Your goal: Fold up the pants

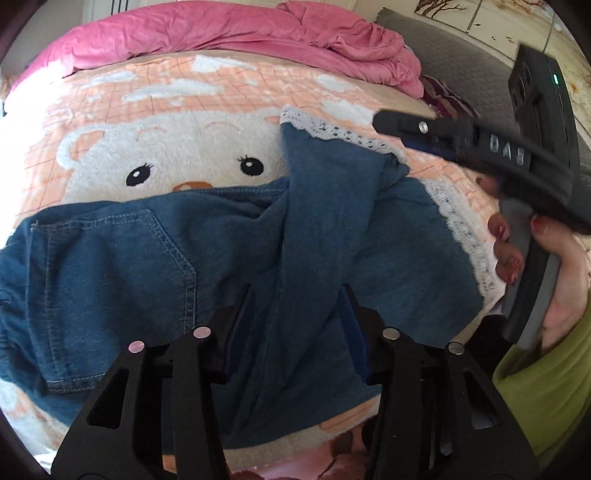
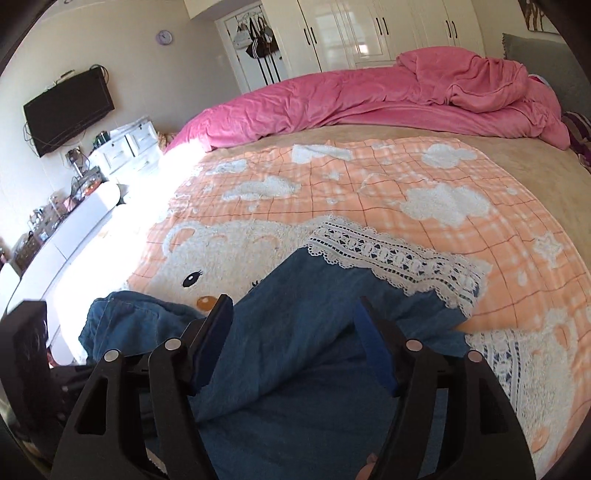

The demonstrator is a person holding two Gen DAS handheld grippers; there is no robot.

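A bed fills both views, covered by a peach checked blanket (image 2: 424, 173) with white clouds and a fluffy bear face (image 1: 184, 155), and a rumpled pink duvet (image 2: 369, 96) is heaped along its far side. Beyond the bed, the right wrist view shows white wardrobes (image 2: 369, 29), bags hanging on a door (image 2: 258, 37), a round purple wall clock (image 2: 164, 36), a wall-mounted television (image 2: 68, 107) and a cluttered white dresser (image 2: 125, 147). The denim pants (image 1: 155, 266) lie on the blanket over the bear's lower face, back pocket up at the left, with the lace-trimmed legs (image 2: 399, 258) thrown across towards the right. The left gripper (image 1: 297, 306) has its fingers spread, with a raised ridge of denim running up between them; whether the pads touch the cloth cannot be told. The right gripper (image 2: 295, 332) also has its fingers spread, set either side of a fold of the leg, the lace hem just beyond the tips. In the left view the right gripper's body crosses the upper right, held by a hand with red nails (image 1: 517, 247).
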